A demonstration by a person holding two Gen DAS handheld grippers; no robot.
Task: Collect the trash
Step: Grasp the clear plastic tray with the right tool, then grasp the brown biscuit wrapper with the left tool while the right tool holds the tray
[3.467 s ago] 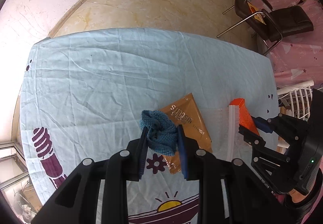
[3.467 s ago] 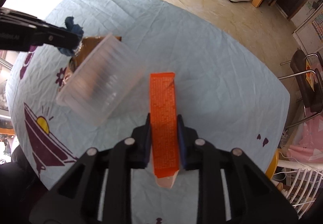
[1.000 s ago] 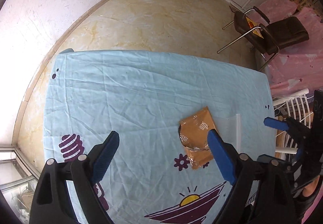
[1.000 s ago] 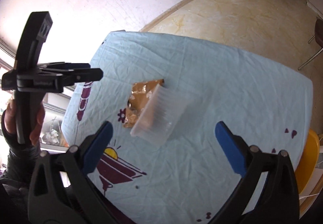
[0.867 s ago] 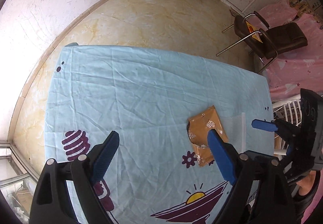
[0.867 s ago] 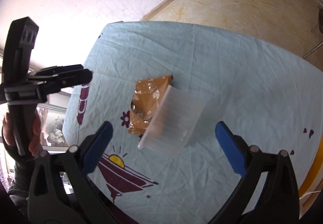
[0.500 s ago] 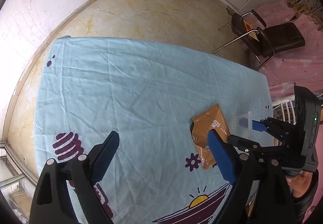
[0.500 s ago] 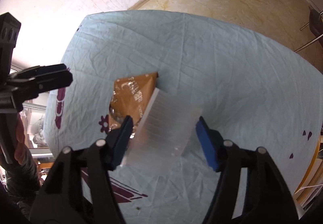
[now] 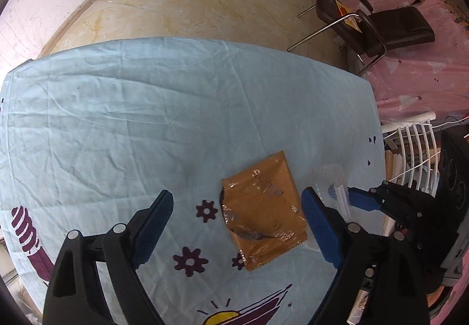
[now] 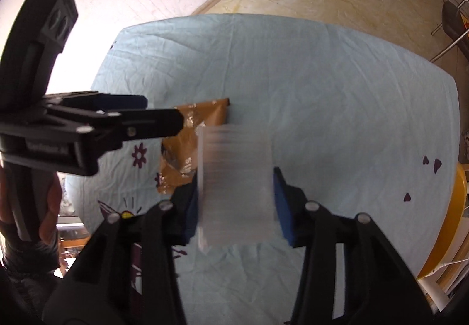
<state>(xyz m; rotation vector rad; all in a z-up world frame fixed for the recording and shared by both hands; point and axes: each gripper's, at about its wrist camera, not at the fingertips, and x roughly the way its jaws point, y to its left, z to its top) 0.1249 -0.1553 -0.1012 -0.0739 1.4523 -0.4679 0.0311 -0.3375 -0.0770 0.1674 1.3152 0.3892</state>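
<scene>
Pale blue tablecloth (image 9: pixel 146 120) with purple flower prints over a table, marble floor and a black chair (image 9: pixel 381 23) beyond. Brown biscuit wrapper (image 9: pixel 263 213) flat on the cloth, near edge, between the wide-open fingers of the left gripper (image 9: pixel 237 225), untouched. Clear ribbed plastic container (image 10: pixel 236 187) just right of the wrapper, overlapping its edge, blurred. Right gripper (image 10: pixel 234 202) with blue pads at both sides of the container; contact or firm grip not discernible.

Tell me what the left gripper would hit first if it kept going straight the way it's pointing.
Probably the crinkled brown foil snack wrapper on the light blue tablecloth; it lies between the left gripper's open jaws, toward its right finger. Depth is unclear.
</scene>
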